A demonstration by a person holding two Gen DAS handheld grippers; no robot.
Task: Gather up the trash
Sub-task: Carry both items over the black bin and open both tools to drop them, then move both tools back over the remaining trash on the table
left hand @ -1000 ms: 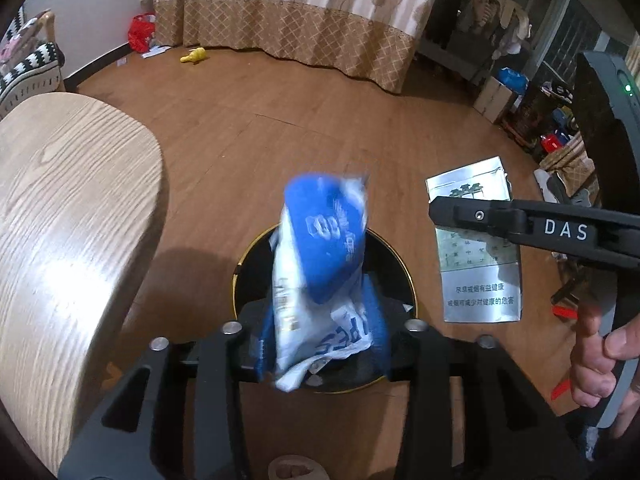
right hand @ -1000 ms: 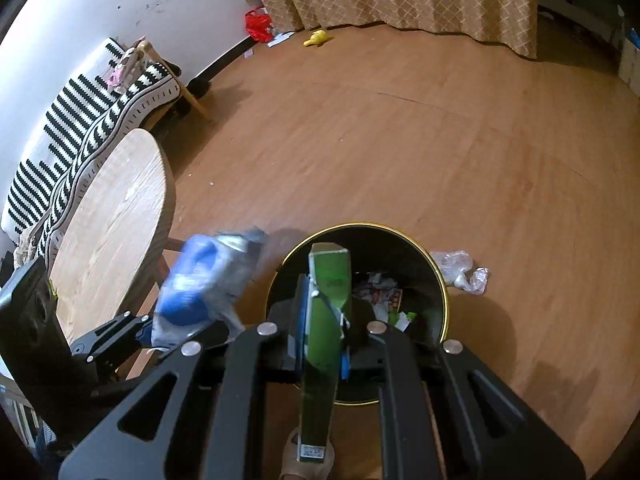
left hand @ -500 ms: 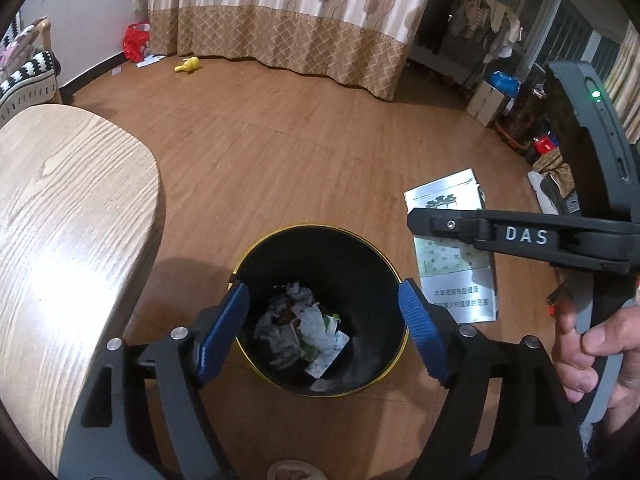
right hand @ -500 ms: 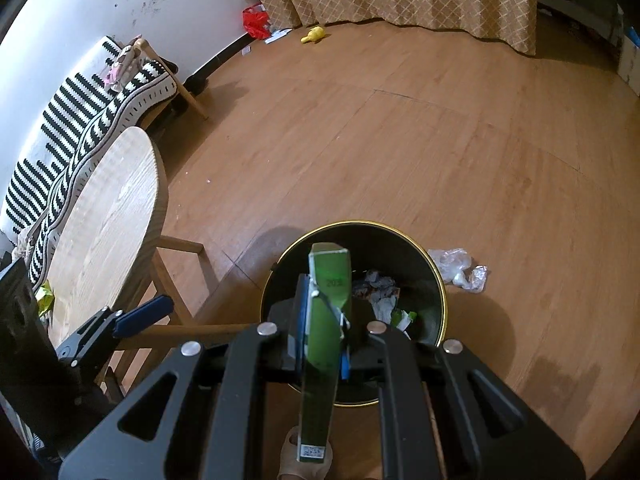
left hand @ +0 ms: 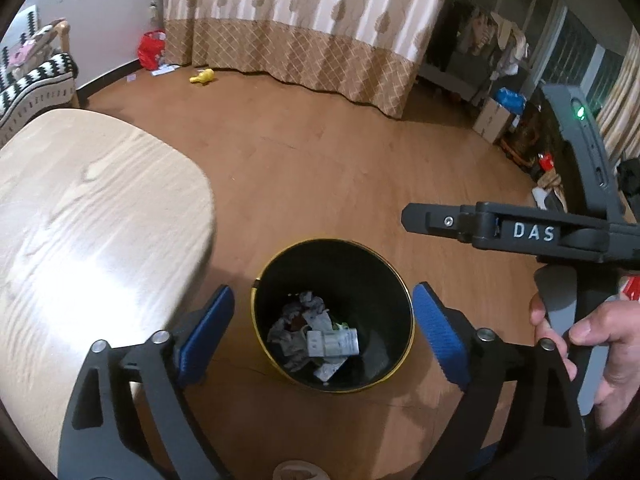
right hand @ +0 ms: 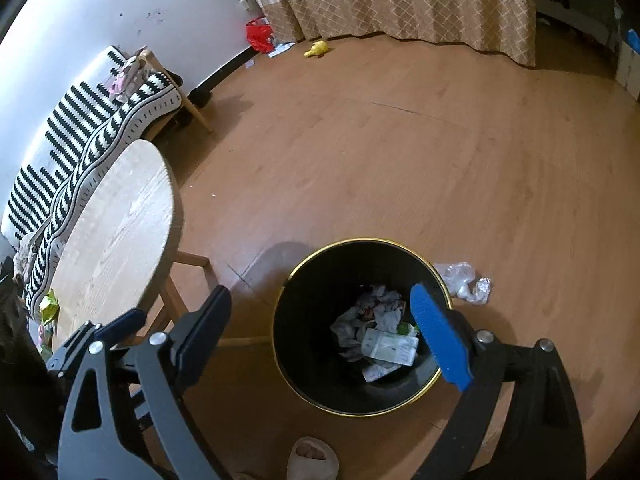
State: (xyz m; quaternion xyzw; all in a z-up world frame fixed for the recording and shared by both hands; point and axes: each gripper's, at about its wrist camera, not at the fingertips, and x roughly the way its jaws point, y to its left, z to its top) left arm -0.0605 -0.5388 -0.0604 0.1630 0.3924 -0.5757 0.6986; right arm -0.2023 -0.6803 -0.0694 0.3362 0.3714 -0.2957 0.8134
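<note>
From the left wrist view, the left hand-held gripper (left hand: pixel 320 328) has just been opening and now stands wide apart with nothing between its blue pads. The blue-and-white wrapper it carried a second ago is gone from its grip. Directly ahead of and below it sits the black bin (left hand: pixel 394 276), and a pale carton (left hand: pixel 333 342) lies on the crumpled trash at the bottom. That suggests both pieces are delivered.

From the right wrist view, the right hand-held gripper (right hand: pixel 320 332) has likewise just been opening; its jaws are spread and empty, the green carton released. The bin lies just ahead, under its right finger. A crumpled clear wrapper (right hand: pixel 464 282) remains on the floor just beyond the bin, likely the next pickup.
</note>
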